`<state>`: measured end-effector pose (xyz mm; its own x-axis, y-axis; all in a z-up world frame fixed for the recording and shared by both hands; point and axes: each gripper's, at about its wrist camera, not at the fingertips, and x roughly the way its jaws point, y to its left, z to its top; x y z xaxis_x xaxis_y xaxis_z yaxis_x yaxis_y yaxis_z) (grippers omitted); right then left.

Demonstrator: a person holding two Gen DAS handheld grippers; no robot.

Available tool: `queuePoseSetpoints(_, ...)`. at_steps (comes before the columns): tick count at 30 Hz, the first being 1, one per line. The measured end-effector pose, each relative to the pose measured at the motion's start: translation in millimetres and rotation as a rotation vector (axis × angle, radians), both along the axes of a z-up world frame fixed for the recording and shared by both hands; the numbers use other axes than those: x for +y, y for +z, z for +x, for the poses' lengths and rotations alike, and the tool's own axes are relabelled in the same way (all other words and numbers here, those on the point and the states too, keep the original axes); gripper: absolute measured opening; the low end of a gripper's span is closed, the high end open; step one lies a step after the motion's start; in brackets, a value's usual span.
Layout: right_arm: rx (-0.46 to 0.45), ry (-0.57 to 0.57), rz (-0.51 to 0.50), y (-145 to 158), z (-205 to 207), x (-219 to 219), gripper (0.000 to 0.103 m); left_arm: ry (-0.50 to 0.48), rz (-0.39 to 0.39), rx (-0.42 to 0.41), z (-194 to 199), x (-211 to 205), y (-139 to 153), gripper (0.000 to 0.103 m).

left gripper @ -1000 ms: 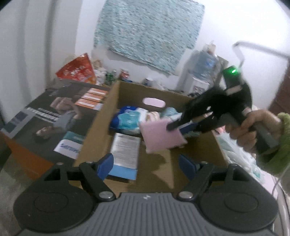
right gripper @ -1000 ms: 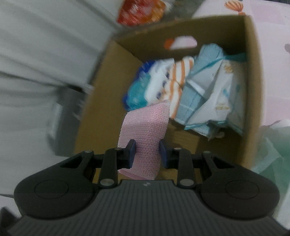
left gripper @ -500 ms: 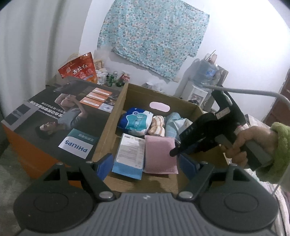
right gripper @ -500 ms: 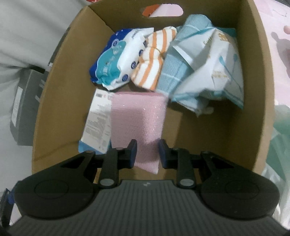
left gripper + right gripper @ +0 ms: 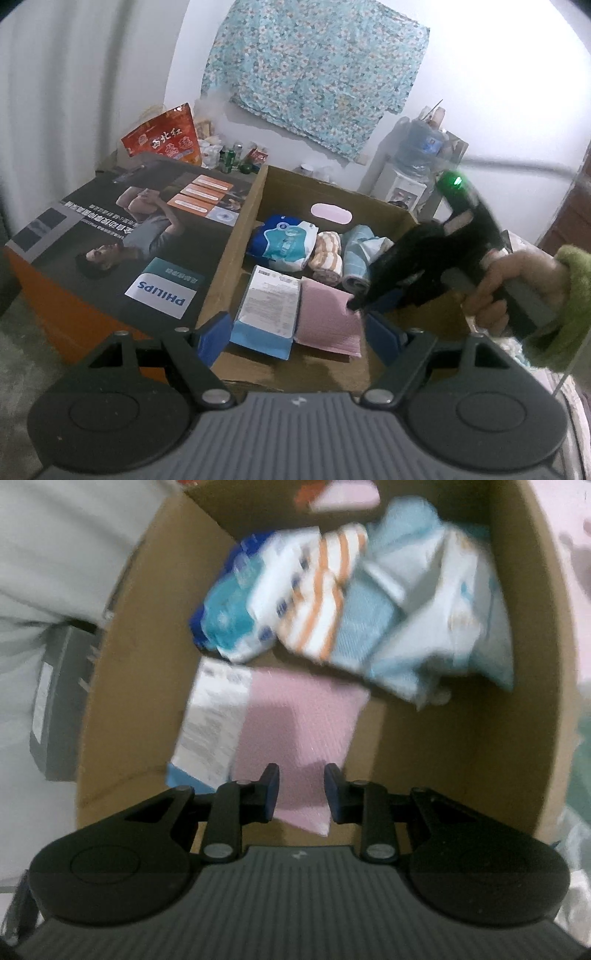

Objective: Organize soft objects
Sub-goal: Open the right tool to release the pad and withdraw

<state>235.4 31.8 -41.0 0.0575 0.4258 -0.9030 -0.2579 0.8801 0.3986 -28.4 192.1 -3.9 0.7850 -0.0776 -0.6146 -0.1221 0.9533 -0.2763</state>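
Observation:
An open cardboard box (image 5: 229, 266) holds a blue wipes pack (image 5: 284, 245), an orange-striped rolled towel (image 5: 327, 254), a light blue towel bundle (image 5: 360, 254) and a flat white-and-blue packet (image 5: 269, 306). A pink cloth (image 5: 325, 317) lies flat on the box floor beside that packet. My right gripper (image 5: 301, 794) points steeply down into the box (image 5: 443, 757), shut on the near end of the pink cloth (image 5: 295, 720). In the left wrist view its tip (image 5: 354, 302) touches the cloth's right edge. My left gripper (image 5: 297, 332) hovers open at the box's near edge, holding nothing.
A large dark Philips carton (image 5: 129, 251) lies against the box's left side. A red snack bag (image 5: 164, 138) and small bottles stand behind it. A water dispenser (image 5: 417, 166) stands at the back right. A hand in a green sleeve (image 5: 565, 295) holds the right gripper.
The right gripper has carried the pink cloth down from the air into the box and laid it flat beside the white-and-blue packet. The left gripper has stayed open.

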Motion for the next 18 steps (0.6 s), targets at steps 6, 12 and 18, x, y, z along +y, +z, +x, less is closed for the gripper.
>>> queuePoseSetpoints(6,-0.062,-0.014,0.073,20,11,2,0.027,0.007,0.008,0.010,2,-1,2,0.081)
queuePoseSetpoints(12,-0.077,-0.048,0.307,35,-3,-17,0.042,-0.008,0.038,-0.002,3,-9,5,0.090)
queuePoseSetpoints(18,-0.157,-0.124,0.537,57,-45,-89,0.078,-0.067,0.069,0.018,19,-30,9,0.096)
